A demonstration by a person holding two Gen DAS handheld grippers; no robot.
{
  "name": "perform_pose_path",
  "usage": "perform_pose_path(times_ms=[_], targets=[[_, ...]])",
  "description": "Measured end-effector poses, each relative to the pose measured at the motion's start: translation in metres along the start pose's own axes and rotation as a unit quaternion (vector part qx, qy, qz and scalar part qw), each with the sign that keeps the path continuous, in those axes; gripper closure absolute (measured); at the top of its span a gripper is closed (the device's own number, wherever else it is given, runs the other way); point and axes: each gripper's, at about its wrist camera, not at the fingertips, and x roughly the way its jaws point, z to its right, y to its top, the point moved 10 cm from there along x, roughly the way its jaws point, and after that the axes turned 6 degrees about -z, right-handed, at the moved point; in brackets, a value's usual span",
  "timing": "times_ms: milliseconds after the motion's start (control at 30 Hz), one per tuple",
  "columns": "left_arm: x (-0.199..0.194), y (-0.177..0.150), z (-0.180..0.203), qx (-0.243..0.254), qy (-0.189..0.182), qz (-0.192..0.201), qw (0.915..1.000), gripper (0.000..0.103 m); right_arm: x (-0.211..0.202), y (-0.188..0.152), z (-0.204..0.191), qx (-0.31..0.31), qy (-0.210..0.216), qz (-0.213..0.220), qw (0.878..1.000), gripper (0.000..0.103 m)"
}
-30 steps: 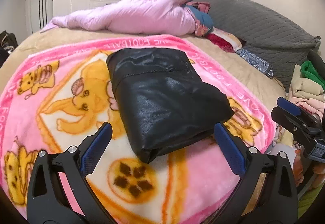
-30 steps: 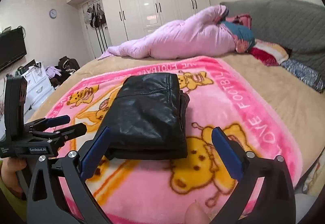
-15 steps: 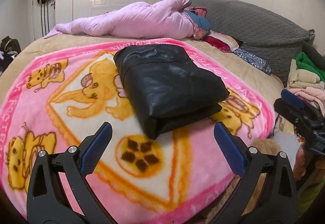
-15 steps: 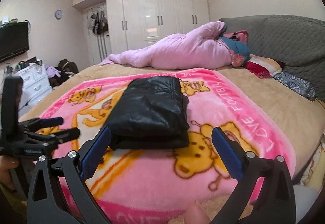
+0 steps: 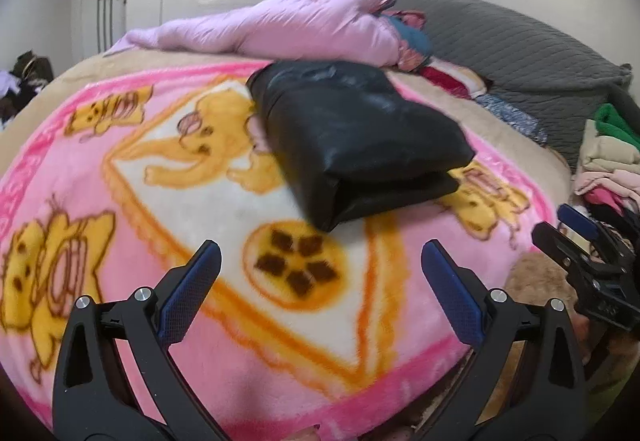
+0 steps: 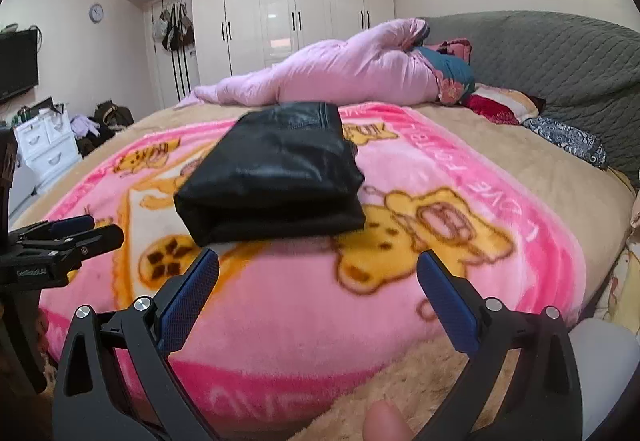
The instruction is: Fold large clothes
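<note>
Finding: both my tools have drawn back from the bed [image 6: 520,169] over the last second, now low at its near edge. I judge the fold finished. The pink cartoon-print fleece blanket [image 5: 120,241] lies flat. On its far middle rests the black, leather-look garment [image 5: 352,145], folded into a compact, thick rectangle, layers stacked, untouched. My left gripper [image 5: 320,281] and right gripper [image 6: 318,285] stand spread wide, holding nothing.
</note>
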Motion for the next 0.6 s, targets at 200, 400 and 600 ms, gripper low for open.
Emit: perform_pose_path(times_ms=[200, 400, 600], targets=[[0.012, -0.007, -0.009, -0.017, 0.009, -0.011, 0.9998, 0.009, 0.013, -0.01, -0.002, 0.007, -0.002, -0.019, 1.0, 0.004], [0.014, -0.009, -0.015, -0.025, 0.017, -0.016, 0.9994, 0.009, 0.021, -0.014, 0.0, 0.016, 0.001, -0.033, 0.999, 0.004], [0.015, -0.01, -0.013, -0.019, 0.023, -0.02, 0.9994, 0.009, 0.019, -0.013, 0.001, 0.016, 0.002, -0.03, 0.999, 0.004]])
